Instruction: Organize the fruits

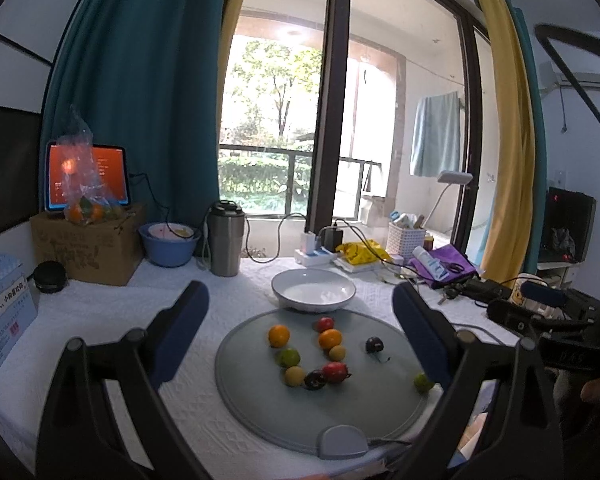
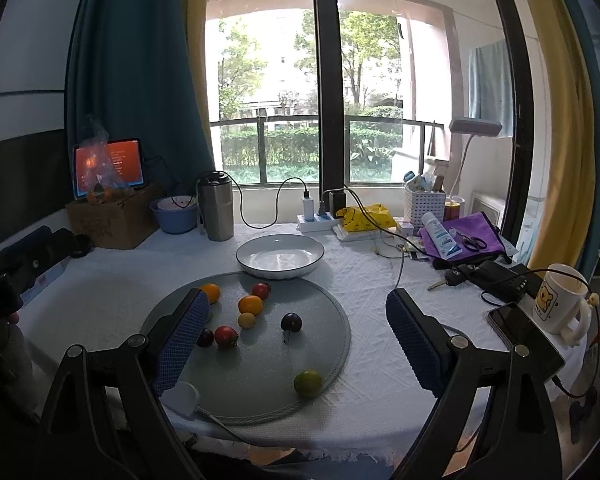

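Note:
A round grey mat (image 1: pixel 260 408) (image 2: pixel 260 376) lies on the white tablecloth with several small fruits on it: two oranges (image 1: pixel 279 336) (image 1: pixel 330 339), red tomatoes (image 1: pixel 335 371) (image 2: pixel 226 336), dark plums (image 1: pixel 374 345) (image 2: pixel 291 322), yellow fruits (image 1: pixel 295 376) and green limes (image 1: pixel 288 357) (image 2: pixel 308 383). An empty white bowl (image 1: pixel 313 290) (image 2: pixel 280 257) stands just behind the mat. My left gripper (image 1: pixel 300 320) is open and empty above the mat. My right gripper (image 2: pixel 296 320) is open and empty above the mat's right side.
At the back stand a steel tumbler (image 1: pixel 226 240), a blue bowl (image 1: pixel 169 242), a cardboard box (image 1: pixel 88 248) with a bag of oranges and a tablet, a power strip (image 2: pixel 320 220) and a white basket (image 2: pixel 425 202). A mug (image 2: pixel 558 304), phone and keys lie at the right.

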A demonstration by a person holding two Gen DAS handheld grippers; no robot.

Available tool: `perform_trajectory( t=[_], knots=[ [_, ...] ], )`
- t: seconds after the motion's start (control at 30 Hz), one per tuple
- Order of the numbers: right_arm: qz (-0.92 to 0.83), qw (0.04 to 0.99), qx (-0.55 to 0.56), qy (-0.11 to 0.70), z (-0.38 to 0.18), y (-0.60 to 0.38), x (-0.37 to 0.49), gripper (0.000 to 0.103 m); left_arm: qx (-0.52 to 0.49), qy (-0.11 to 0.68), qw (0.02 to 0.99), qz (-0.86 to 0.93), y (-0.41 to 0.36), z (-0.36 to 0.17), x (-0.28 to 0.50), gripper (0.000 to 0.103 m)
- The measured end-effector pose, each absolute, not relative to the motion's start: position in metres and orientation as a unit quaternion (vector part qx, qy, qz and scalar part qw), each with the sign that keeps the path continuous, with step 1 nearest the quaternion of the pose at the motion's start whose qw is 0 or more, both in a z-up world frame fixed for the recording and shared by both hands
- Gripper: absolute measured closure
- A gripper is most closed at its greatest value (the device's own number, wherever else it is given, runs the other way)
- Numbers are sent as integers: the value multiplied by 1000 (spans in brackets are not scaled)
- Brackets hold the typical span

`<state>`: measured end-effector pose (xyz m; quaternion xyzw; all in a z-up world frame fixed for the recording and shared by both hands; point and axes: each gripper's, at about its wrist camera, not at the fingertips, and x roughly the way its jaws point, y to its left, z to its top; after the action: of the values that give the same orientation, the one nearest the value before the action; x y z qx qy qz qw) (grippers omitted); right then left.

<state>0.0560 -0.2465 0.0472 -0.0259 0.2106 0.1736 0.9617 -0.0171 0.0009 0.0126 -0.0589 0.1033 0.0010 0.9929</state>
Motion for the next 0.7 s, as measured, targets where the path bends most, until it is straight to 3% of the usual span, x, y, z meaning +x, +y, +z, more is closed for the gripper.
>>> perform_trajectory(
  t=[0.7],
  knots=[
    [174,962,-26,211,46,-247,55,10,-59,103,993,0,0,13,-17,9]
  ],
)
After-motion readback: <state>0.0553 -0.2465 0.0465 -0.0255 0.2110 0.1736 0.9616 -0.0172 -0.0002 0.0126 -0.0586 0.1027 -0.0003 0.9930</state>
